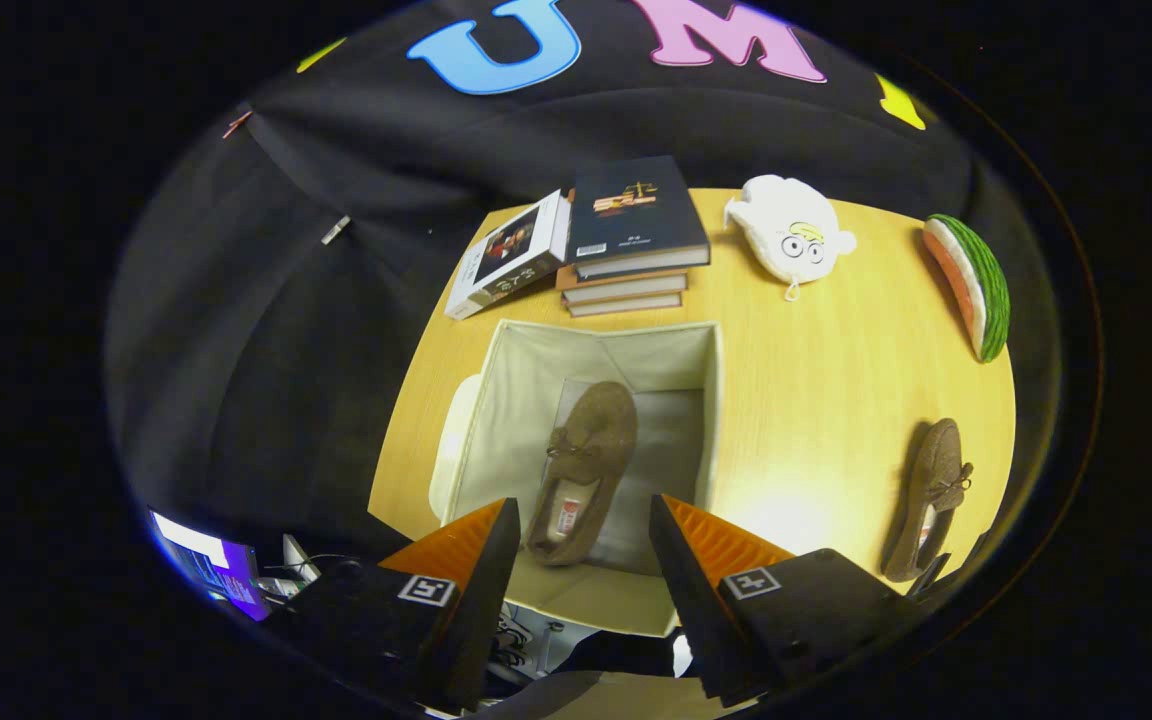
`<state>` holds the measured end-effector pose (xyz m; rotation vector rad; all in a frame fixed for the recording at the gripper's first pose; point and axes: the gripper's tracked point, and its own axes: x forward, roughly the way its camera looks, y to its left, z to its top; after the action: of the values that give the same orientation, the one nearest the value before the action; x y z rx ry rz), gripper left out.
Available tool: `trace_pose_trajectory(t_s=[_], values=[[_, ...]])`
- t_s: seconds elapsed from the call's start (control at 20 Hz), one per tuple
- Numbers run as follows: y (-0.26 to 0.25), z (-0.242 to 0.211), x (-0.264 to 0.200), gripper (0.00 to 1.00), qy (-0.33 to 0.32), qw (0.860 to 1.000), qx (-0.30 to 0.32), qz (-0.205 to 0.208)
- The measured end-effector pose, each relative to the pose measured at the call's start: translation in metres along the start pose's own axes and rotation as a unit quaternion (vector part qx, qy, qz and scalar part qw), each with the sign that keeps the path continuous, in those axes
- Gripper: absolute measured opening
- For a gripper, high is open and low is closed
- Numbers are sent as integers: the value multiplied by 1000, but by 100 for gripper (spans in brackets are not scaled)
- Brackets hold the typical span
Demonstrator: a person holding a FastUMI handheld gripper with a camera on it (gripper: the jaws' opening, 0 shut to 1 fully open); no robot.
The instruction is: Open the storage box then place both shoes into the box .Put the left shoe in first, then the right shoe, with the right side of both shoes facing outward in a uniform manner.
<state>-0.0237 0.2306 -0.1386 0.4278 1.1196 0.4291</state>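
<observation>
On a round wooden table (836,400), an open storage box (716,400) is holding one brown shoe (586,465) lying on its floor, while the gripper (584,545) is hovering above with fingers spread apart, gripping nothing. A second brown shoe (931,495) is lying on the tabletop well apart from the box (beyond it: stacked books (631,240), a white plush toy (791,235), a watermelon-slice cushion (971,285)).

one shoe (584,470) in the storage box (716,420), other shoe (931,495) on the table (816,400) right of it, gripper (584,520) fingers parted above
</observation>
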Motion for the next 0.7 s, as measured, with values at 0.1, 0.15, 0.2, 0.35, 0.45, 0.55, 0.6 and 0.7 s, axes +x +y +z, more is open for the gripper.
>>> trace_pose_trajectory(t_s=[0.1,0.15,0.2,0.35,0.45,0.55,0.6,0.7], values=[[-32,4,-22,84,-25,1000,1,-11],[-53,6,-33,86,-37,999,-2,-22],[-74,6,-43,90,-48,998,-5,-34],[-141,3,-66,90,-72,995,-1,-71],[-195,-7,-73,90,-77,991,9,-108],[-246,-20,-73,90,-75,986,9,-149],[-270,-28,-73,89,-73,983,6,-169],[-312,-45,-70,88,-68,978,-1,-200]])
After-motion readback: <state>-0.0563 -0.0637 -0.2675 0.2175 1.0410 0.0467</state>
